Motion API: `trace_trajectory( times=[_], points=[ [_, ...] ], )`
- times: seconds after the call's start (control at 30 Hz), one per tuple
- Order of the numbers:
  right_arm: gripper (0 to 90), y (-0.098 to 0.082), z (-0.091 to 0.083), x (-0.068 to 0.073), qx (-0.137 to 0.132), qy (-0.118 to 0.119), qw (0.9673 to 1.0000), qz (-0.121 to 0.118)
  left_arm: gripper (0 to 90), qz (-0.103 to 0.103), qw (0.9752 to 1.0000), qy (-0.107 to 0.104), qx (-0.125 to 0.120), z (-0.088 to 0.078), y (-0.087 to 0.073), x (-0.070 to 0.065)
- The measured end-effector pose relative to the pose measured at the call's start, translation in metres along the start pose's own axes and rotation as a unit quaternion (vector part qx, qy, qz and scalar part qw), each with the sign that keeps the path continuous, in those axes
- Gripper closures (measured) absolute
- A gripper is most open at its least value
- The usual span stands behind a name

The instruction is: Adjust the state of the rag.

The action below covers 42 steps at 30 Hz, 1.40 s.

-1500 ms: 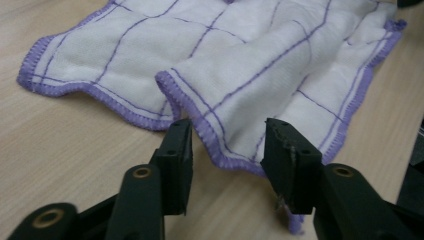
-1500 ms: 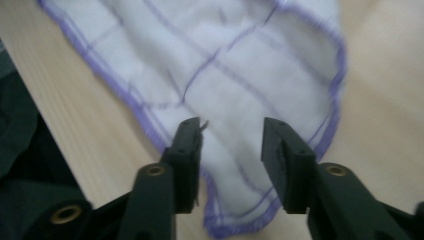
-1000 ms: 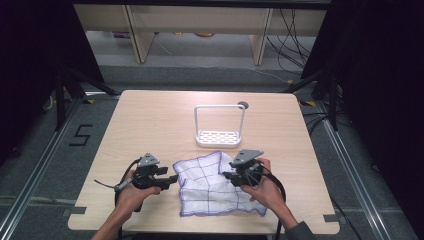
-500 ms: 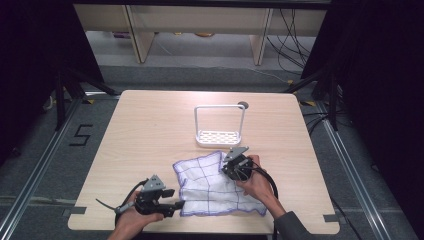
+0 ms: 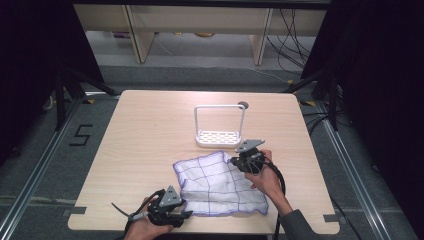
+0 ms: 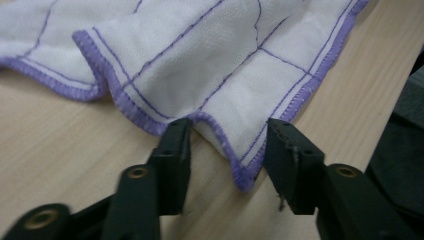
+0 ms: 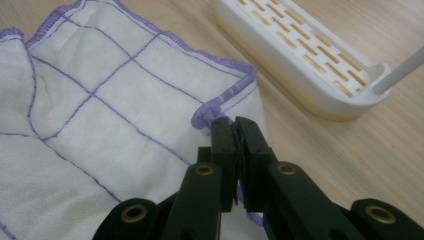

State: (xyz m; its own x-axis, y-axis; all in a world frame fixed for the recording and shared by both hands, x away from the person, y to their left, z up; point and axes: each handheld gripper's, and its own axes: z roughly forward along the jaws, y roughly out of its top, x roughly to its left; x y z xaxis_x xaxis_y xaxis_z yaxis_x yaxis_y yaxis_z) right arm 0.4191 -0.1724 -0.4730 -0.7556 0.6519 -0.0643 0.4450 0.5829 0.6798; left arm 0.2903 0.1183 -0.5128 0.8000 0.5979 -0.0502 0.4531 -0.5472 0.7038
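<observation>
A white cloth [image 5: 220, 182] with purple grid lines and purple hem lies rumpled on the near half of the wooden table [image 5: 150, 135]. My left gripper [image 5: 186, 214] is at its near left corner. In the left gripper view the gripper [image 6: 227, 135] is open, with the hemmed corner of the cloth [image 6: 200, 60] lying between the jaws. My right gripper [image 5: 233, 161] is at the cloth's far right corner. Seen from the right gripper view, that gripper [image 7: 235, 125] is shut on the cloth [image 7: 100, 115] at its hem.
A white slotted rack [image 5: 220, 127] with a tall wire handle stands just beyond the cloth; its base [image 7: 300, 60] lies close to the right gripper. A small dark round spot [image 5: 243, 105] sits behind it. Bare table extends left and far.
My left gripper has come back toward the near table edge, down to the cloth's near left corner. The right gripper shifted slightly away from me, at the far right corner.
</observation>
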Motion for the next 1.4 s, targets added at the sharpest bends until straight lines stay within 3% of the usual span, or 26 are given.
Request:
trace_trajectory(
  times=[0.1, 0.2, 0.23, 0.27, 0.43, 0.5, 0.57, 0.6, 0.63, 0.67, 0.83, 0.87, 0.93, 0.97, 1.0, 1.03, 1.07, 1.1, 1.17, 1.2, 1.23, 1.27, 1.3, 1.33, 1.37, 1.4],
  points=[
    [87.4, -0.001, -0.001, -0.003, 0.0, -0.001, 1.0, 0.002, 74.0, 0.019, 0.9998, 0.0, -0.005, 0.001, 0.0, -0.002],
    [87.6, -0.002, -0.006, -0.01, -0.004, -0.005, 0.9999, 0.01, 83.3, 0.028, 0.9994, -0.016, -0.01, -0.002, -0.001, -0.004],
    [87.6, -0.002, -0.006, -0.01, -0.004, -0.005, 0.9999, 0.01, 83.6, 0.028, 0.9994, -0.016, -0.01, -0.002, -0.001, -0.004],
    [87.7, -0.004, -0.012, -0.016, -0.006, -0.02, 0.9993, 0.032, 84.1, 0.021, 0.9994, -0.023, -0.015, -0.008, -0.003, -0.002],
    [88.0, -0.014, -0.022, -0.038, -0.015, -0.029, 0.9985, 0.044, 84.1, 0.008, 0.9989, -0.035, -0.029, -0.022, -0.011, -0.001],
    [88.1, -0.02, -0.025, -0.046, -0.012, -0.043, 0.9965, 0.07, 84.1, -0.001, 0.9988, -0.036, -0.034, -0.027, -0.016, -0.002],
    [88.2, -0.026, -0.022, -0.054, -0.016, -0.052, 0.9952, 0.081, 83.7, 0.002, 0.9992, -0.034, -0.022, -0.032, -0.021, 0.0],
    [88.2, -0.027, -0.023, -0.055, 0.001, -0.046, 0.9945, 0.094, 83.5, -0.002, 0.9993, -0.031, -0.02, -0.034, -0.025, 0.003],
    [88.2, -0.027, -0.023, -0.055, 0.001, -0.046, 0.9945, 0.094, 83.0, -0.002, 0.9993, -0.031, -0.02, -0.034, -0.025, 0.003],
    [88.1, -0.03, -0.016, -0.058, 0.012, -0.05, 0.9939, 0.098, 82.3, -0.02, 0.999, -0.036, -0.019, -0.032, -0.027, 0.002],
    [81.6, -0.035, -0.002, -0.064, 0.012, -0.07, 0.9928, 0.097, 78.9, -0.014, 0.9988, -0.045, -0.015, -0.03, -0.026, -0.002],
    [75.7, -0.036, -0.004, -0.067, 0.021, -0.081, 0.991, 0.105, 68.2, -0.037, 0.998, -0.045, -0.022, -0.029, -0.027, -0.004],
    [74.2, -0.036, -0.007, -0.068, 0.016, -0.084, 0.9905, 0.107, 62.9, -0.041, 0.9981, -0.038, -0.026, -0.031, -0.026, -0.002],
    [70.8, -0.036, -0.013, -0.069, 0.006, -0.087, 0.9901, 0.11, 54.0, -0.05, 0.9977, -0.032, -0.033, -0.032, -0.025, 0.0],
    [65.2, -0.036, -0.021, -0.071, -0.004, -0.09, 0.9894, 0.114, 46.3, -0.072, 0.9961, -0.027, -0.043, -0.037, -0.023, 0.008],
    [62.3, -0.036, -0.025, -0.071, -0.005, -0.09, 0.9892, 0.116, 43.9, -0.072, 0.9961, -0.027, -0.043, -0.037, -0.023, 0.008],
    [60.1, -0.036, -0.027, -0.073, -0.004, -0.088, 0.9894, 0.116, 40.2, -0.11, 0.9916, -0.017, -0.066, -0.039, -0.018, 0.014],
    [60.1, -0.036, -0.027, -0.073, -0.004, -0.088, 0.9894, 0.116, 37.2, -0.11, 0.9916, -0.017, -0.066, -0.039, -0.018, 0.014],
    [57.0, -0.038, -0.027, -0.074, -0.004, -0.089, 0.9895, 0.114, 36.5, -0.124, 0.9881, -0.016, -0.089, -0.041, -0.009, 0.03],
    [54.4, -0.037, -0.025, -0.074, 0.005, -0.081, 0.9891, 0.123, 37.2, -0.12, 0.9882, -0.004, -0.094, -0.037, 0.0, 0.047],
    [54.4, -0.037, -0.025, -0.074, 0.005, -0.081, 0.9891, 0.123, 36.8, -0.12, 0.9882, -0.004, -0.094, -0.037, 0.0, 0.047],
    [53.9, -0.036, -0.021, -0.072, 0.013, -0.077, 0.9898, 0.119, 36.3, -0.133, 0.9855, 0.021, -0.103, -0.027, 0.012, 0.061],
    [53.9, -0.036, -0.021, -0.072, 0.013, -0.077, 0.9898, 0.119, 36.3, -0.133, 0.9855, 0.021, -0.103, -0.027, 0.012, 0.061],
    [53.7, -0.036, -0.019, -0.073, 0.012, -0.079, 0.9909, 0.108, 36.3, -0.129, 0.9866, 0.037, -0.092, -0.018, 0.022, 0.077],
    [52.8, -0.034, -0.017, -0.071, 0.017, -0.072, 0.9907, 0.115, 35.7, -0.129, 0.9868, 0.047, -0.086, -0.014, 0.027, 0.086],
    [52.1, -0.034, -0.015, -0.072, 0.016, -0.073, 0.9921, 0.101, 33.9, -0.138, 0.9847, 0.053, -0.092, -0.009, 0.03, 0.091]
  ],
)
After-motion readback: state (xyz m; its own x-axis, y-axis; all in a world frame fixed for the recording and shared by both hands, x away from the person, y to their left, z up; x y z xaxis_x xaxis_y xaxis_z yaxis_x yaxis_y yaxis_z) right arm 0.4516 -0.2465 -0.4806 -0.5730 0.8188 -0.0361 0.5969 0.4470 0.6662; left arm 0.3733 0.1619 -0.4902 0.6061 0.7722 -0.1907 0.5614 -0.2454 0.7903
